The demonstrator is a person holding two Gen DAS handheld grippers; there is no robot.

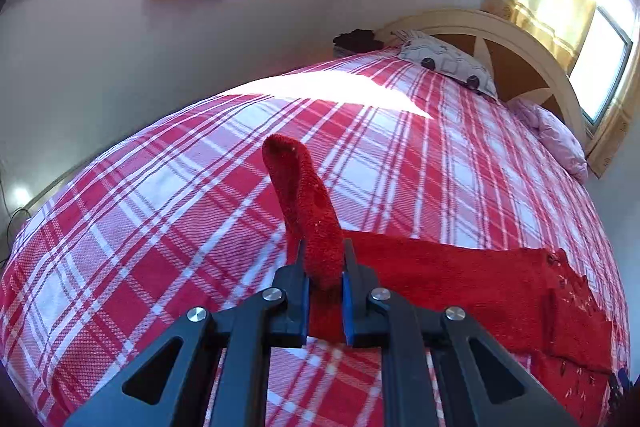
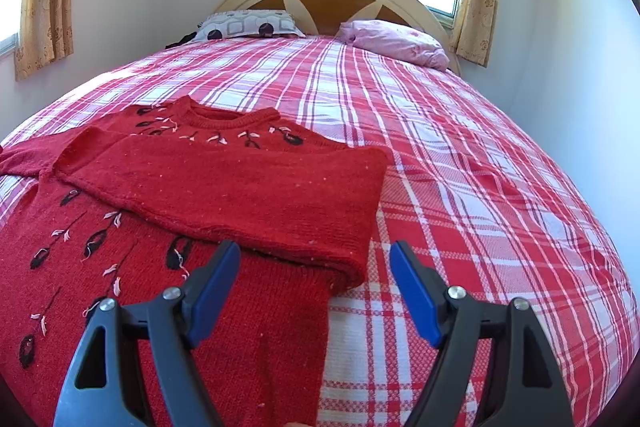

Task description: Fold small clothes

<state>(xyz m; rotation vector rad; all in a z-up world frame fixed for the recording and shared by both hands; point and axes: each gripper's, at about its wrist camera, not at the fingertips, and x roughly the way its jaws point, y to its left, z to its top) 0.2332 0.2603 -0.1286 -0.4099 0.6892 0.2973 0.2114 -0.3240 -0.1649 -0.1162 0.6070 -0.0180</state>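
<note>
The left tool [image 1: 324, 283] is clamped on the red sweater's sleeve [image 1: 300, 195], lifted off the bed [image 1: 160, 187] for folding inward; the right tool [image 2: 316, 267] waits with jaws apart beside the sweater [image 2: 224, 183].

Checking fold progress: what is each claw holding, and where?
Left claw pinches the red sweater's sleeve near its cuff; right claw is open, empty.
</note>
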